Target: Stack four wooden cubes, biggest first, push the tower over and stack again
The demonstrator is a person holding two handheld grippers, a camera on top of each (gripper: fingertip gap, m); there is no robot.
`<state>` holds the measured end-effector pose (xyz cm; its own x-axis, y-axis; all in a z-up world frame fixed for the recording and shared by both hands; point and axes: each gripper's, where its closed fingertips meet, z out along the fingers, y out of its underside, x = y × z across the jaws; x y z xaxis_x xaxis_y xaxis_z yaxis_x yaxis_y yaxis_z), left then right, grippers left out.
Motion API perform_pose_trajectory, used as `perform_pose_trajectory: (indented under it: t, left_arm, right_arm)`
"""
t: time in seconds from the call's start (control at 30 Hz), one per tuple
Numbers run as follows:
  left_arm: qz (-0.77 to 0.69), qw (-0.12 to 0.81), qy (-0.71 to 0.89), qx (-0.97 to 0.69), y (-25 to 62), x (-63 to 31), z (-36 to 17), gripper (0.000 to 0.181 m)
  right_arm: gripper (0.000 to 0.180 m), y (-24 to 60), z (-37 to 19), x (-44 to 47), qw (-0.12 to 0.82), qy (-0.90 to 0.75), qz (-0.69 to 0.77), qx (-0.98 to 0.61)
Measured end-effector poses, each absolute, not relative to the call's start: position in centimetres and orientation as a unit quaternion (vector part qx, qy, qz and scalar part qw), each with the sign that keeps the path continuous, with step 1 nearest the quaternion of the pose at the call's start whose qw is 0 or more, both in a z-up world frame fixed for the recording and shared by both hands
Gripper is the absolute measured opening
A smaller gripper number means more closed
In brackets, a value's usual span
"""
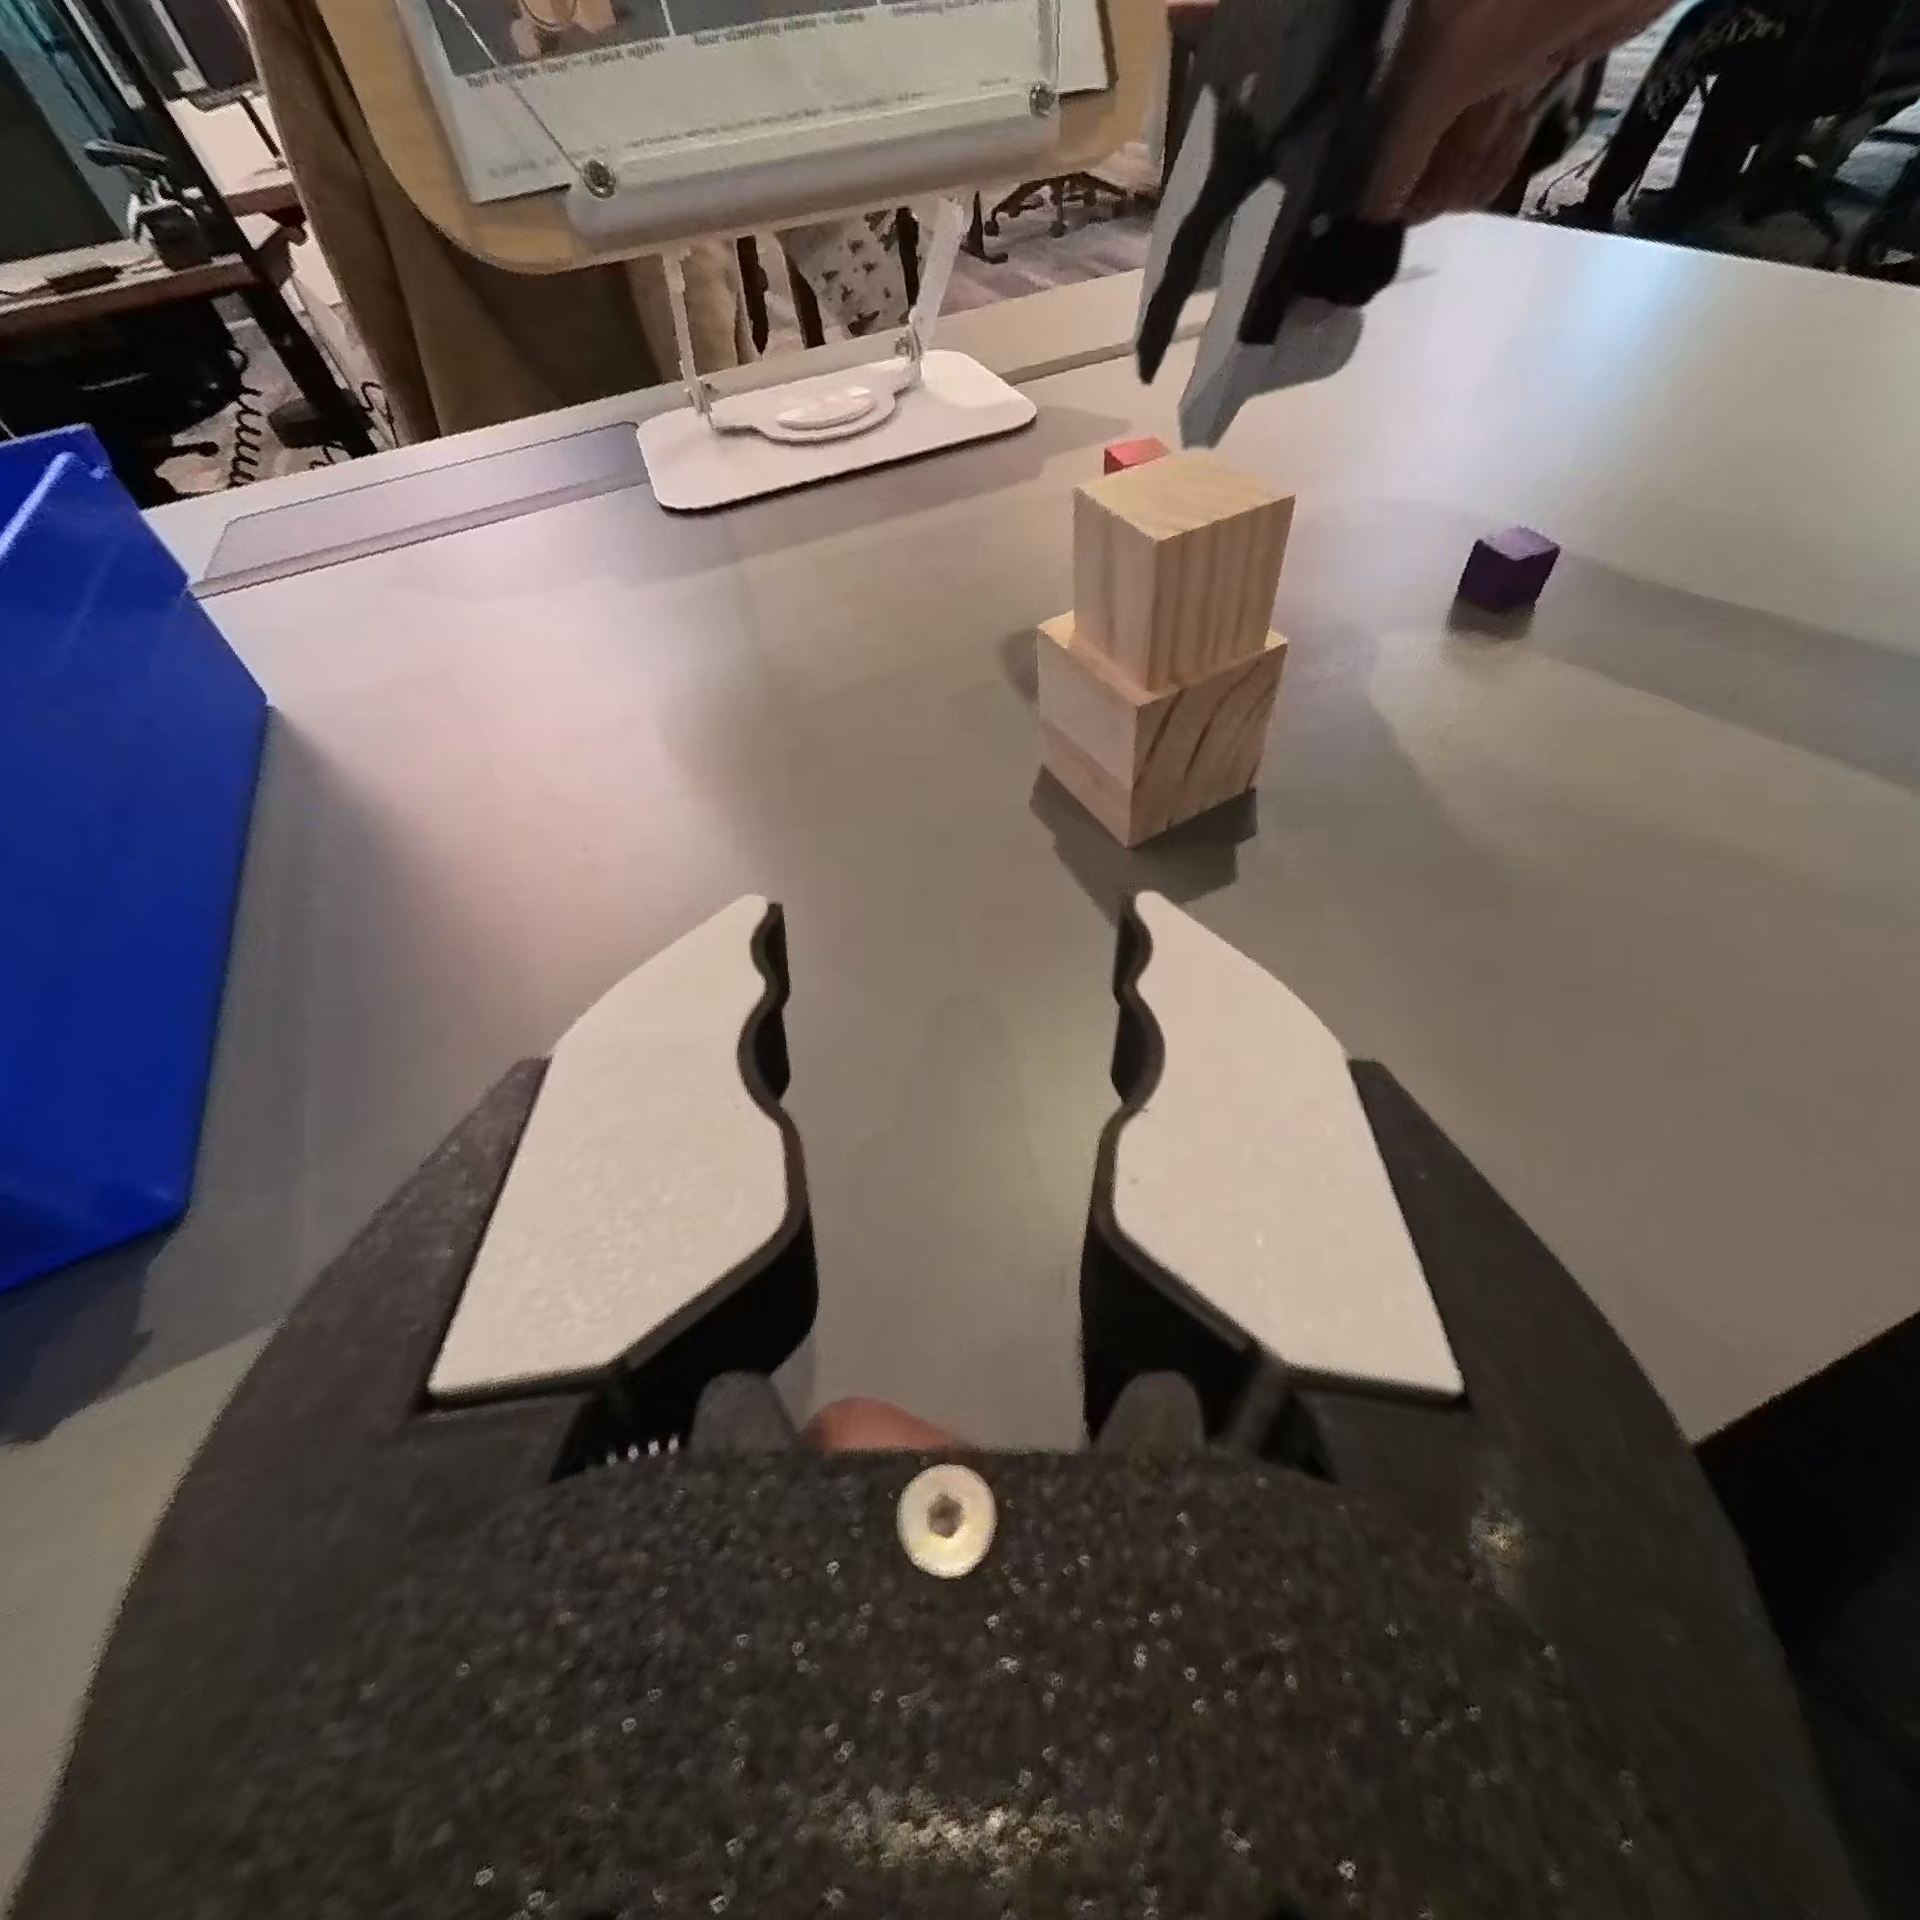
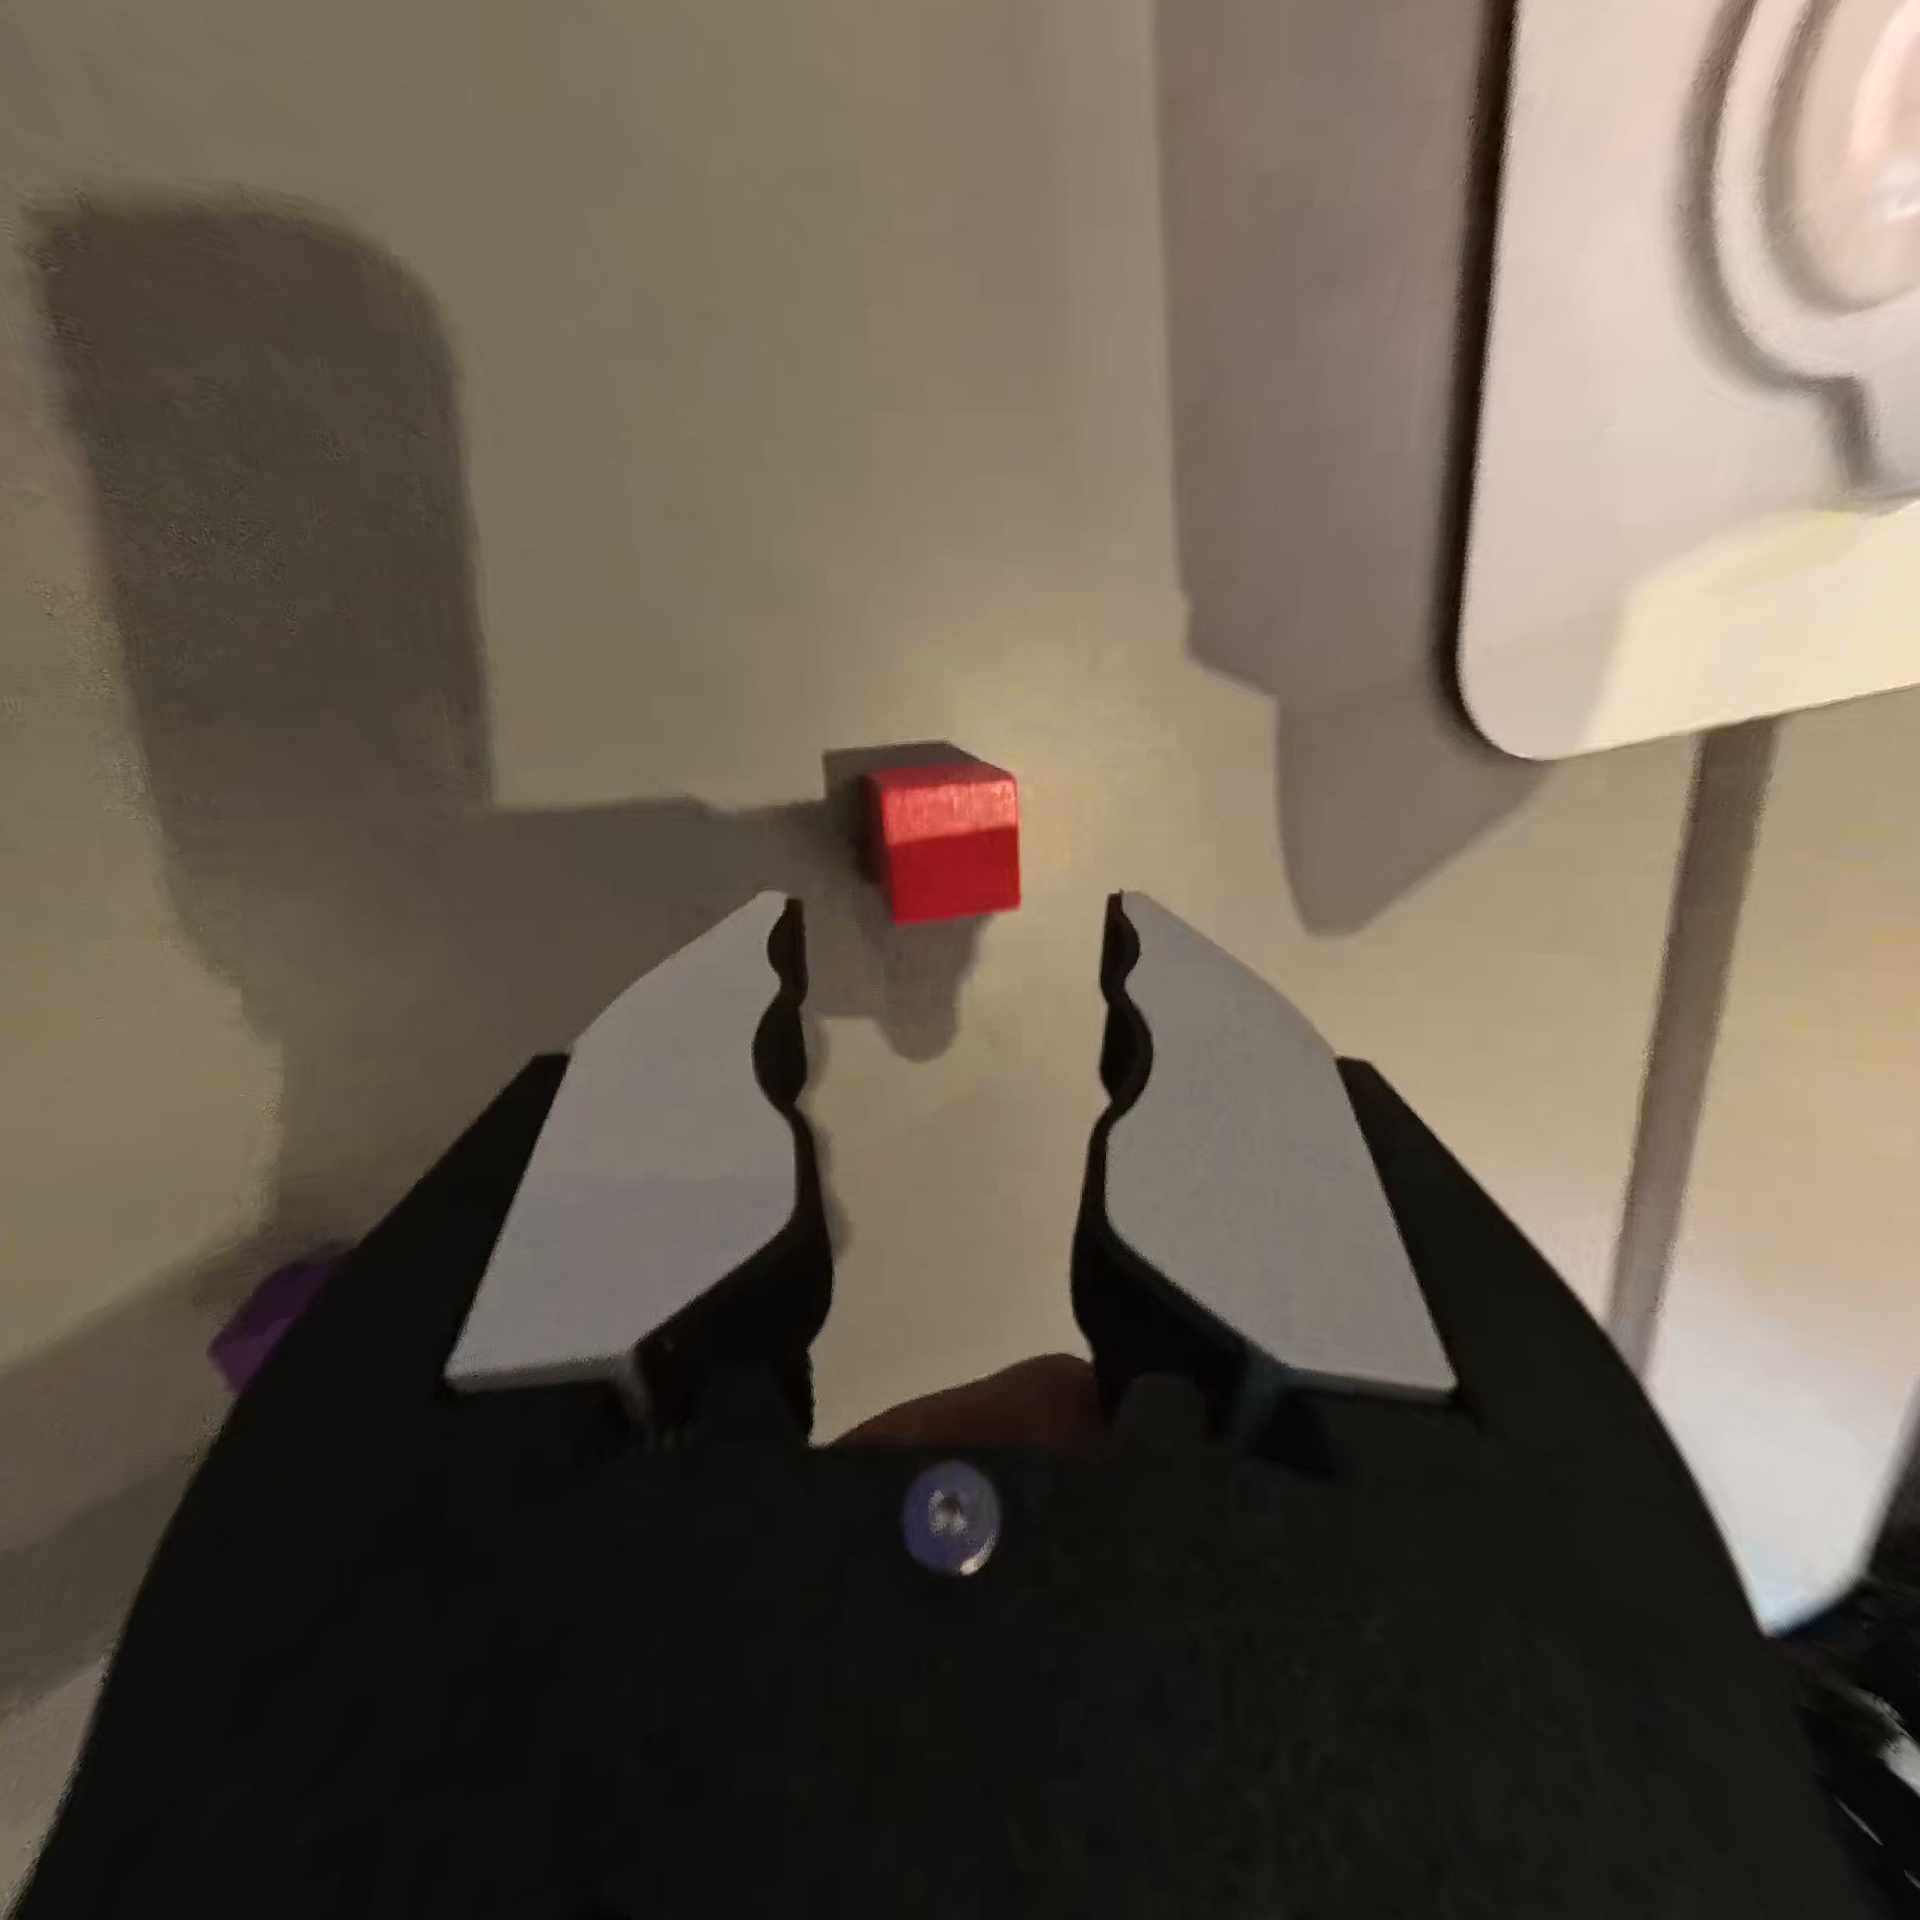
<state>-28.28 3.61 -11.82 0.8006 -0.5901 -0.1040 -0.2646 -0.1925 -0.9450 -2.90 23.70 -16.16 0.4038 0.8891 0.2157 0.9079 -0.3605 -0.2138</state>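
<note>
The table (image 1: pixel 623 748) was a plain grey top and pretty uncluttered. A big blue bin (image 1: pixel 94 831) sat off at the left edge, and at the far side there was a white stand (image 1: pixel 831 436) holding up a clear-framed printed sheet (image 1: pixel 748 83). There was writing on that sheet, but it was small and partly cut off, so nothing worth reporting. No brand marks on the cubes or grippers that I could see. Office chairs and desks were back behind the table.

Nothing really stood in the way of the stack. The larger wooden cube (image 1: pixel 1153 738) sat on the table with the smaller wooden cube (image 1: pixel 1184 571) on top of it, turned a bit so the edges didn't line up. Both were pale bare pine with visible grain, the bottom one showing darker streaks on its right face.

The red cube (image 2: pixel 945 831) was on the table behind the stack, mostly hidden by it from the left wrist view, and small with a painted finish. The purple cube (image 1: pixel 1507 566) sat alone, well apart to the right of the stack, also small and painted.

The left gripper (image 1: pixel 951 935) hovered low in front of the stack with its jaws apart and nothing between them. The right gripper (image 2: pixel 951 914) pointed down over the red cube, jaws spread wide, the cube just past the fingertips and not touched. That view was fairly blurred. The white stand's base was close by on its right side.
</note>
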Motion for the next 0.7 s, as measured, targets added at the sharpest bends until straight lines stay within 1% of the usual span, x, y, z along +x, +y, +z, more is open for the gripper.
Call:
perform_pose_trajectory:
  t: [0.07,0.1,0.17,0.23,0.3,0.4,0.5,0.57,0.7]
  left_arm:
    - [-0.152,0.564,0.282,-0.761,3.5,-28.4,-11.9,0.060]
    - [-0.157,0.561,0.281,-0.762,3.4,-28.5,-12.0,0.060]
    - [-0.167,0.556,0.280,-0.764,3.3,-28.5,-12.1,0.060]
    - [-0.174,0.554,0.279,-0.765,3.3,-28.5,-12.1,0.059]
    - [-0.177,0.552,0.278,-0.766,3.3,-28.6,-12.1,0.059]
    - [-0.176,0.553,0.279,-0.765,3.3,-28.5,-12.0,0.059]
    - [-0.168,0.557,0.280,-0.764,3.4,-28.5,-11.9,0.059]
    - [-0.157,0.559,0.280,-0.764,3.6,-28.6,-12.0,0.058]
    - [-0.153,0.559,0.279,-0.766,3.7,-28.6,-12.0,0.058]
  right_arm:
    - [0.050,24.2,-17.5,-2.9,0.139,-0.543,-0.005,-0.828]
    - [0.049,24.5,-17.8,-3.1,0.148,-0.542,0.005,-0.827]
    - [0.028,24.6,-18.3,-3.8,0.157,-0.544,0.030,-0.824]
    - [0.028,24.7,-17.9,-3.9,0.164,-0.548,0.027,-0.820]
    - [0.028,24.2,-15.9,-4.6,0.182,-0.553,0.035,-0.812]
    - [0.028,21.7,-10.4,-7.2,0.224,-0.577,0.041,-0.785]
    - [0.028,16.6,-5.4,-11.9,0.247,-0.613,0.070,-0.747]
    - [0.028,13.1,-4.6,-14.5,0.233,-0.644,0.073,-0.725]
    - [0.028,9.6,-6.6,-17.1,0.185,-0.656,0.066,-0.729]
